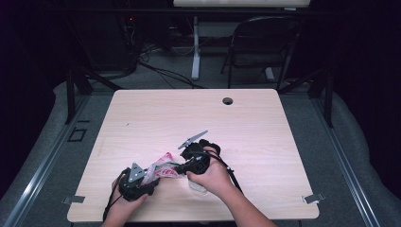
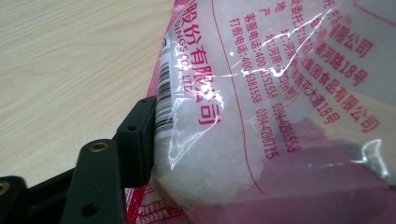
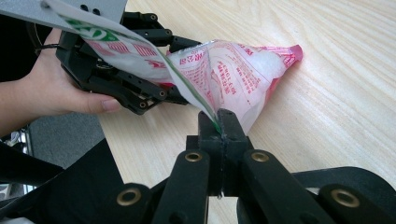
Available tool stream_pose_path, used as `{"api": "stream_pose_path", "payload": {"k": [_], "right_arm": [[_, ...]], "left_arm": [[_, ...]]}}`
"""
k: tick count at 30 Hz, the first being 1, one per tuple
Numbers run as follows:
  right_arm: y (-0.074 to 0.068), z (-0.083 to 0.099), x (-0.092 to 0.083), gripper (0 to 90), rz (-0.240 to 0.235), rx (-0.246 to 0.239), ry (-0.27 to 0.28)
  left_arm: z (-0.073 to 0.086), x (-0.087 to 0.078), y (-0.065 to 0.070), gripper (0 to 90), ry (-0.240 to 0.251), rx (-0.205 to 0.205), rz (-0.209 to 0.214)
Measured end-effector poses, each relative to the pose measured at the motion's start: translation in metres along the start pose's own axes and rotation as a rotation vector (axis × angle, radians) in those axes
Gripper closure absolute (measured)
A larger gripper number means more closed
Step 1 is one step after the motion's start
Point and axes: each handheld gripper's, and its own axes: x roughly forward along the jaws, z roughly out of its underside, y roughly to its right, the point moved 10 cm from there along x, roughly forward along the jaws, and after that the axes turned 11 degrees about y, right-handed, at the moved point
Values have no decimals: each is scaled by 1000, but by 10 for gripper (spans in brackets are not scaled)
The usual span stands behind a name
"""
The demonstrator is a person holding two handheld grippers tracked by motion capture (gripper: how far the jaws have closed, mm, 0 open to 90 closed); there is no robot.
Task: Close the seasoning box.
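Note:
A clear plastic bag (image 1: 163,168) with pink print and white contents lies on the wooden table (image 1: 189,118) near its front edge. My right gripper (image 3: 219,123) is shut on one thin edge of the bag (image 3: 233,70), its jaws pressed together on the film. My left gripper (image 1: 152,176) reaches in from the left, with the bag's other end between its jaws. In the left gripper view the bag (image 2: 261,116) lies against one black pad (image 2: 140,135), and the other jaw is hidden behind the film. A hand holds each gripper.
The table has a round cable hole (image 1: 228,100) near its far edge. A dark folding chair (image 1: 265,42) and a white desk leg (image 1: 196,52) stand beyond the table. Grey floor surrounds it.

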Motion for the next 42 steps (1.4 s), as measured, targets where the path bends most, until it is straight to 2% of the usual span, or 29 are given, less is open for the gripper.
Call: {"api": "stream_pose_path", "payload": {"k": [6, 17, 26, 27, 32, 42], "right_arm": [[-1, -1, 1, 900, 0, 15, 18], [1, -2, -1, 900, -2, 1, 12], [-1, -3, -2, 900, -7, 16, 32], [0, -3, -4, 900, -10, 3, 19], [1, -3, -5, 900, -8, 8, 29], [0, -5, -7, 900, -5, 9, 41]], "left_arm": [[0, -1, -1, 447, 0, 12, 4], [-1, -1, 0, 489, 0, 38, -18], [-4, -4, 1, 530, -3, 45, -14], [-4, -5, 1, 532, -3, 45, -15], [-6, -6, 2, 541, -6, 52, -16], [-10, -10, 1, 552, -4, 63, -42]]}}
